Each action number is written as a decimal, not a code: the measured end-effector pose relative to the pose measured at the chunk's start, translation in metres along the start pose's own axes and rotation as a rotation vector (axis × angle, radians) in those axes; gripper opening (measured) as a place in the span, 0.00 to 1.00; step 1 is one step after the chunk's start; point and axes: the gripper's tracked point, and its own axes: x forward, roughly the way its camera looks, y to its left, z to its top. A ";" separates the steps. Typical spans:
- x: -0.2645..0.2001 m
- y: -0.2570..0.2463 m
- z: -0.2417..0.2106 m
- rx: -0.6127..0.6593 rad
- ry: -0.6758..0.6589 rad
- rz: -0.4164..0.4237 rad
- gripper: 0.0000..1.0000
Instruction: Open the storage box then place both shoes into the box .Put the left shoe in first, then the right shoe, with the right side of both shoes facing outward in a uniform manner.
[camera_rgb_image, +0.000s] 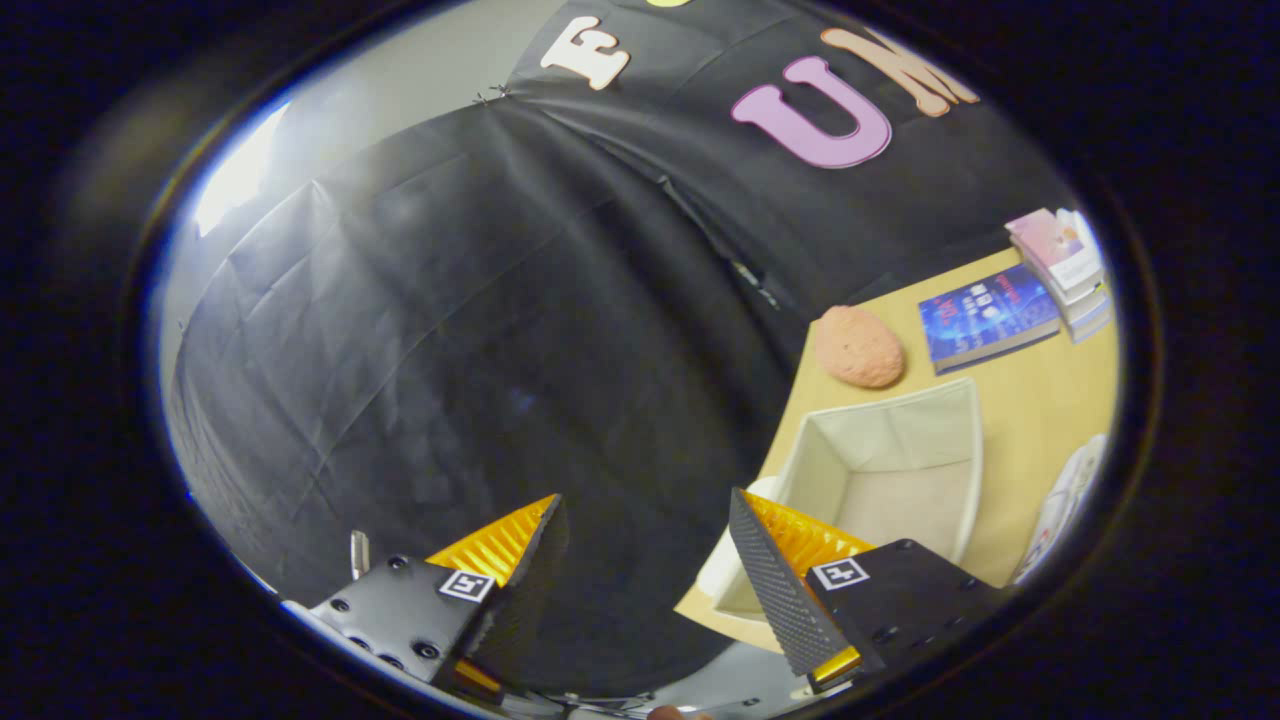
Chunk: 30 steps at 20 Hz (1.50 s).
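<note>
My gripper (648, 505) is open, with nothing between its fingers, and it points mostly at the booth's black cloth wall. The storage box (965, 440), a pale fabric bin with an open top and a bare inside, stands on the wooden table just beyond and beside the right finger (775, 575). A white shoe (1062, 505) lies partly in sight on the table past the box, on the side away from the fingers.
A pink rounded stone-like lump (858, 346) rests near the wooden table's (1040, 400) corner behind the box. A blue book (985, 315) lies flat beyond it, next to a stack of books (1065, 265). The table edge (790, 400) runs close to the cloth wall.
</note>
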 end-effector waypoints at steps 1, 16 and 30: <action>-0.013 -0.019 0.006 -0.024 -0.009 -0.047 0.99; -0.194 -0.255 -0.053 -0.003 0.079 -0.577 1.00; -0.165 -0.391 -0.112 -0.153 0.451 -0.750 0.97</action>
